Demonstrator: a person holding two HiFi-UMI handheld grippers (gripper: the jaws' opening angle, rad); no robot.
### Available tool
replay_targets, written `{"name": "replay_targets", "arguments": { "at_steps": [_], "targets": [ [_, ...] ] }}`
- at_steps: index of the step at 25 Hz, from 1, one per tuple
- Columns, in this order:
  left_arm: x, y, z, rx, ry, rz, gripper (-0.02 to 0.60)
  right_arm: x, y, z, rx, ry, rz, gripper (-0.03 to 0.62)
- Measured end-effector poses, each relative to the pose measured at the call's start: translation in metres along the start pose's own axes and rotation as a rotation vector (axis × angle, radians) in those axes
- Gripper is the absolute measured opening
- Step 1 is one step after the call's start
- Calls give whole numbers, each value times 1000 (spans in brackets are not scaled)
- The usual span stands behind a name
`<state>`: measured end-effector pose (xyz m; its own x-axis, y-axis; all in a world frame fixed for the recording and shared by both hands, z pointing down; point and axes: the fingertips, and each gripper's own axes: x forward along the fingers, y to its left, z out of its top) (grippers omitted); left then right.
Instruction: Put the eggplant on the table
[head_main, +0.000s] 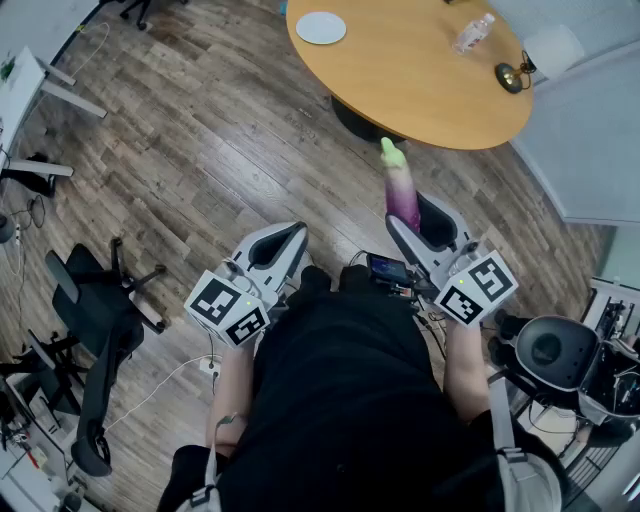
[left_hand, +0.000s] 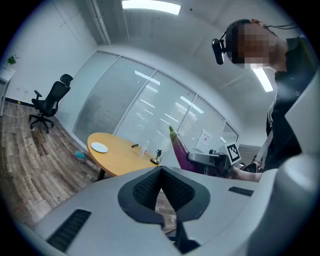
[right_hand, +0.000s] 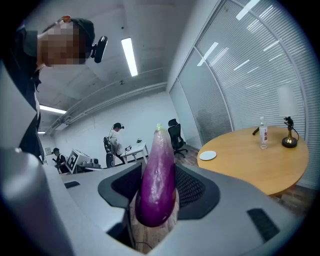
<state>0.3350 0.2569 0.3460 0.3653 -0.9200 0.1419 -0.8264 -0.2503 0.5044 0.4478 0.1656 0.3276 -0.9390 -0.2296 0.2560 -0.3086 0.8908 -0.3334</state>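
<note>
A long purple eggplant (head_main: 403, 190) with a green cap stands nearly upright, cap pointing away from me, with my right gripper (head_main: 418, 228) shut on its lower part. In the right gripper view the eggplant (right_hand: 157, 175) fills the gap between the dark pads (right_hand: 192, 190). The round wooden table (head_main: 420, 90) lies just beyond the eggplant's tip. My left gripper (head_main: 275, 250) is held beside it at the left, over the floor, its jaws together with nothing between them (left_hand: 161, 170). From the left gripper view I see the eggplant (left_hand: 178, 147) and the table (left_hand: 117, 155).
On the table are a white plate (head_main: 320, 27), a clear water bottle (head_main: 472, 33) and a small dark figurine (head_main: 512, 75). A black office chair (head_main: 95, 320) stands at my left, another chair base (head_main: 550, 350) at my right. People stand by desks far behind (right_hand: 116, 142).
</note>
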Motion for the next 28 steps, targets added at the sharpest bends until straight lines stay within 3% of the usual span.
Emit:
{"name": "replay_targets", "arguments": {
  "at_steps": [15,28],
  "targets": [
    [-38,27,9,13,-17,63,12,38,26,14,48,-31,67,219],
    [-85,57,-11,-70,-55,165,11,77,41,-2,118,50,108,219]
  ]
}}
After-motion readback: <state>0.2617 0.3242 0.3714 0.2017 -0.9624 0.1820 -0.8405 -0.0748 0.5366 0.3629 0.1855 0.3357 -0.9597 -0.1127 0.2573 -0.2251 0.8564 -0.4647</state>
